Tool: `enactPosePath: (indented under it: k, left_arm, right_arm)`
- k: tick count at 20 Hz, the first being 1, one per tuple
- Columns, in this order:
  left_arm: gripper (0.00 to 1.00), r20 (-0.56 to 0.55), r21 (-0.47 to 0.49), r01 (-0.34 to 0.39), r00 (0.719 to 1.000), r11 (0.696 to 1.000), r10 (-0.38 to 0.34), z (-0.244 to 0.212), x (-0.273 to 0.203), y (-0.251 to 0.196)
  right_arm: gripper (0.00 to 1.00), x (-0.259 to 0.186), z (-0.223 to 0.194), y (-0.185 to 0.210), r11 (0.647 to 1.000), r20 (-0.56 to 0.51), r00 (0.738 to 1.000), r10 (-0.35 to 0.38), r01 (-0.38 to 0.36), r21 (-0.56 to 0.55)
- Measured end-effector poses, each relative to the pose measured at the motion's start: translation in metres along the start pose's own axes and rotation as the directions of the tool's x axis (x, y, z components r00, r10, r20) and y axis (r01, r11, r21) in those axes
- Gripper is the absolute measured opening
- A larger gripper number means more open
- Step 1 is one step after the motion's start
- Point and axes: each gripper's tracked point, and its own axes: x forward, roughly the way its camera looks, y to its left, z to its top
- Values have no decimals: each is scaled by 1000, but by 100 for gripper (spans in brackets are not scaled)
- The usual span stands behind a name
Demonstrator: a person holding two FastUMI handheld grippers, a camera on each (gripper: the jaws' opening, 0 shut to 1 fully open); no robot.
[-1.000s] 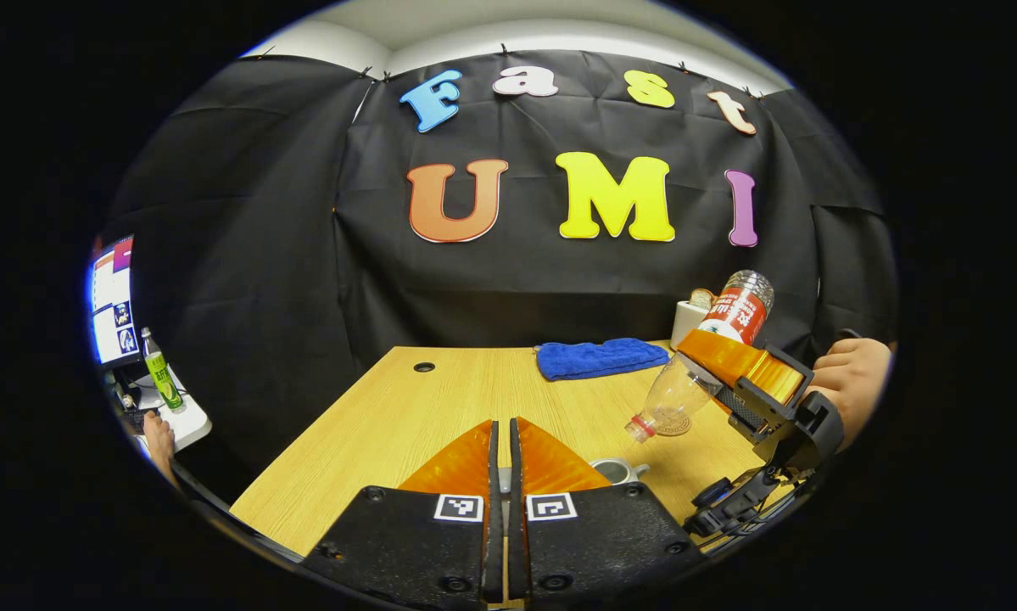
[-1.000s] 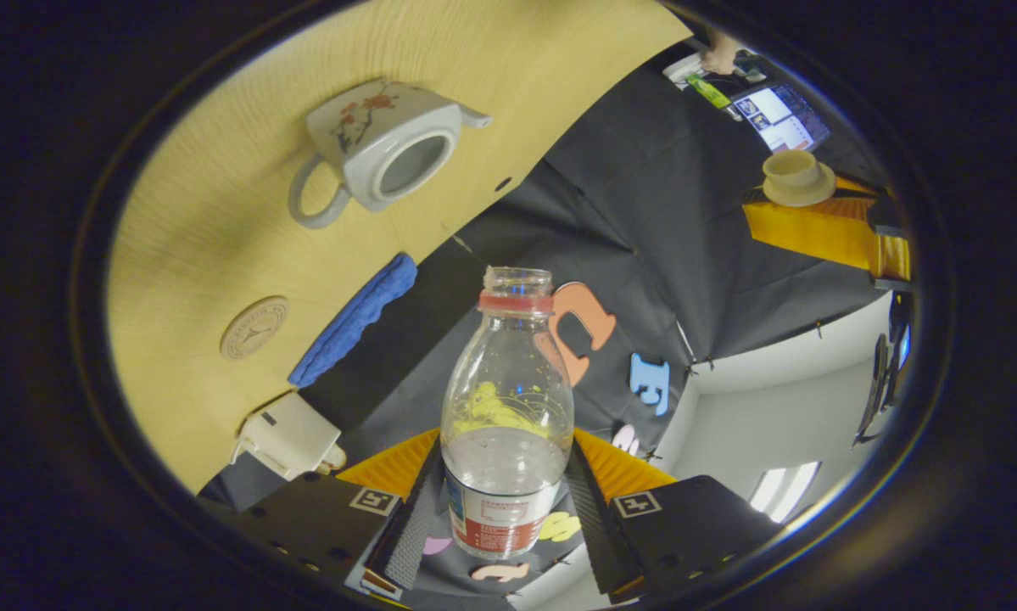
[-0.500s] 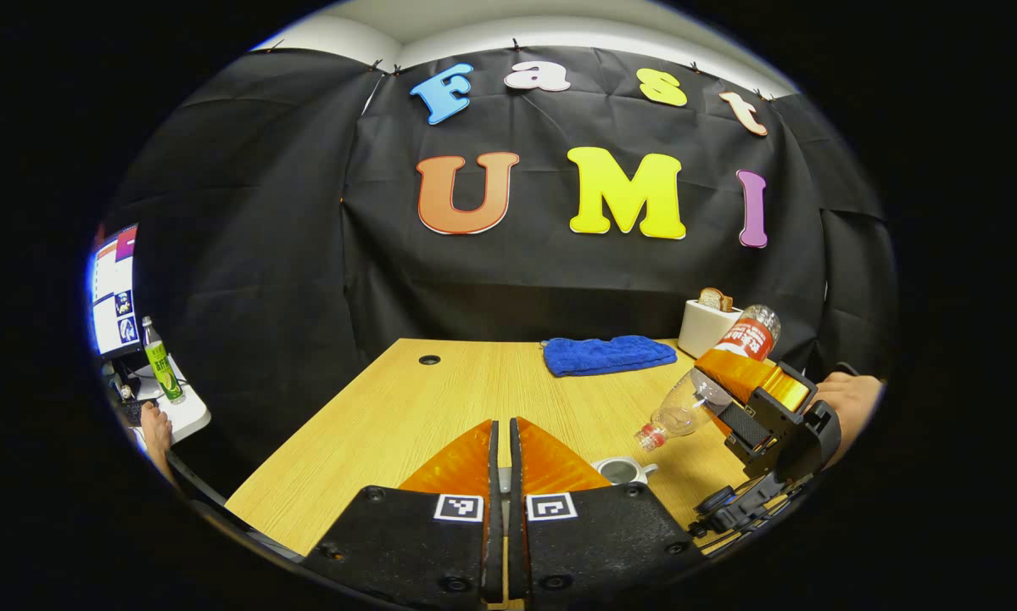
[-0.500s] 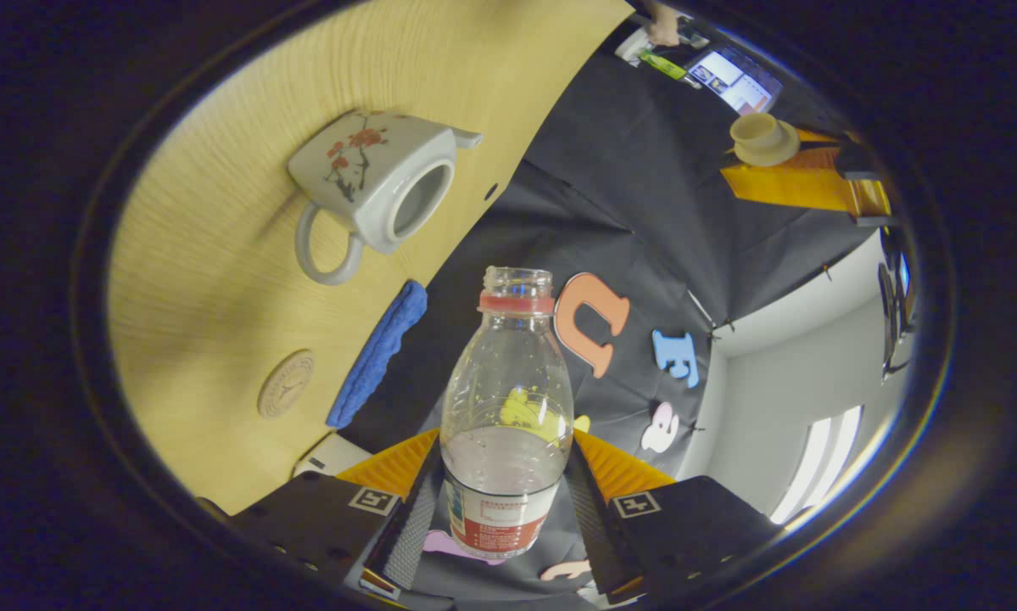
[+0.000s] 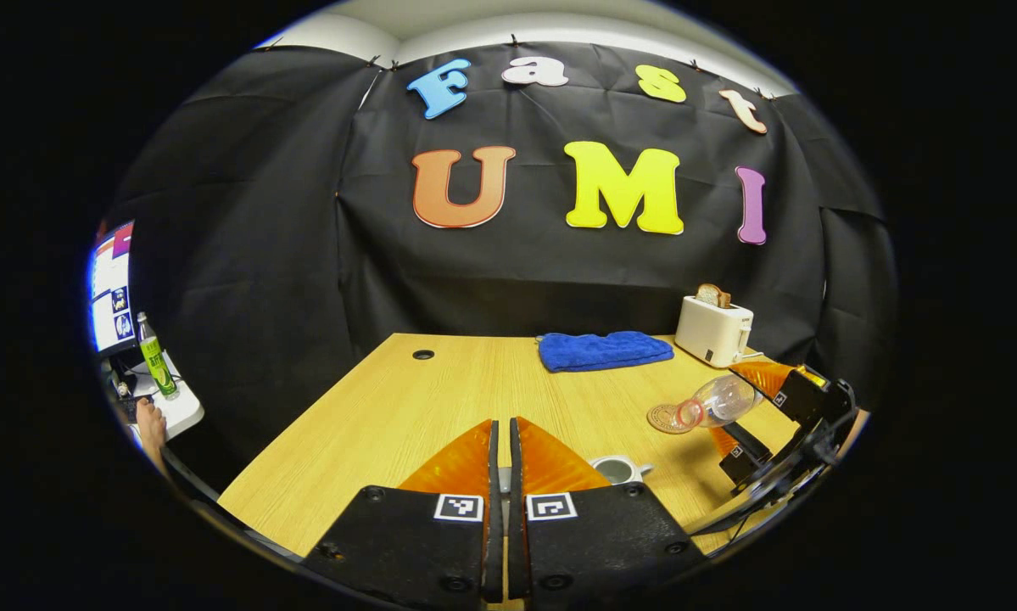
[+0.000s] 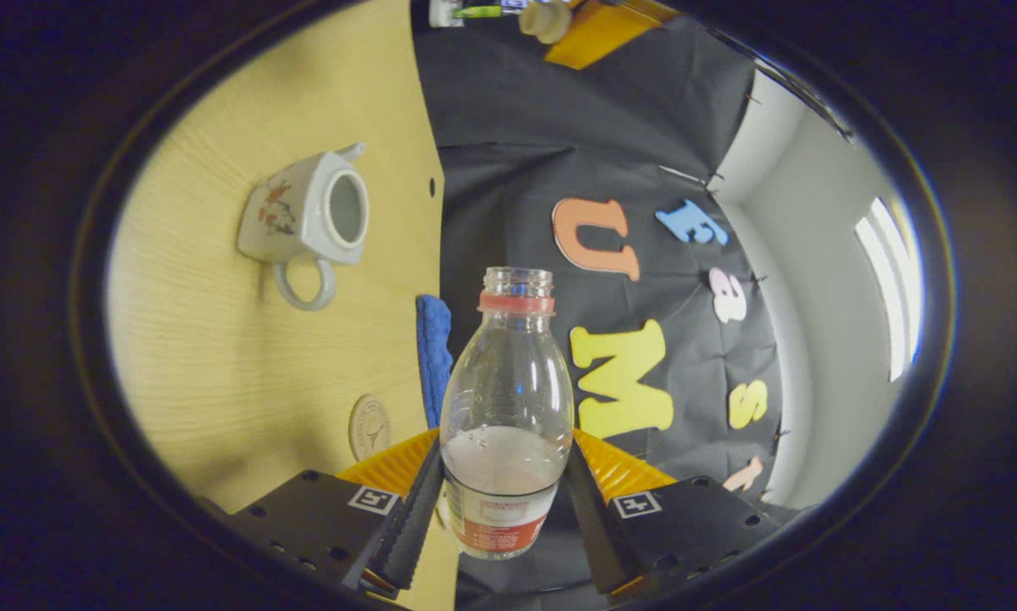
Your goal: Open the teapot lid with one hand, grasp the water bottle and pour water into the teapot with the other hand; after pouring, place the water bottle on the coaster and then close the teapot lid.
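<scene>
My right tongs (image 6: 501,501) are clamped on the water bottle (image 6: 506,424), both fingers pressing its labelled lower body. The bottle is uncapped, with a little water pooled at the grip end. In the left gripper view those right tongs (image 5: 758,406) hold the bottle (image 5: 718,401) nearly level above the tabletop (image 5: 406,407), its mouth over the round coaster (image 5: 665,418).

My left tongs (image 5: 500,454) are closed to a thin slit; something pale sits in the gap, too hidden there to make out. In the right gripper view my left tongs (image 6: 584,30) show at the top edge with the teapot lid (image 6: 545,19) at their fingertips, well above the tabletop.

The teapot (image 6: 304,222) stands open on the tabletop, handle toward my right tongs, apart from the coaster (image 6: 371,427). In the left gripper view the teapot (image 5: 617,468) sits just beyond my left fingers.

Farther back lies a blue cloth (image 5: 604,350), with a white toaster (image 5: 713,331) beside it holding a slice of bread.
</scene>
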Motion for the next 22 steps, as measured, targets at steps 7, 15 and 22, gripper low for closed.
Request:
enactPosePath:
  k: [7,15,22]
  left_arm:
    - [5,8,-15,15,1000,1000,-14,1,3,-9]
    - [5,2,-3,9,1000,1000,-9,0,2,-9]
    - [5,4,15,13,1000,1000,-13,1,4,-11]
  right_arm:
    - [76,3,-16,-20,909,-45,998,41,-19,416]
    - [79,41,-25,-43,527,-24,993,119,-43,849]
    - [75,86,-28,-9,249,-10,972,236,-51,967]
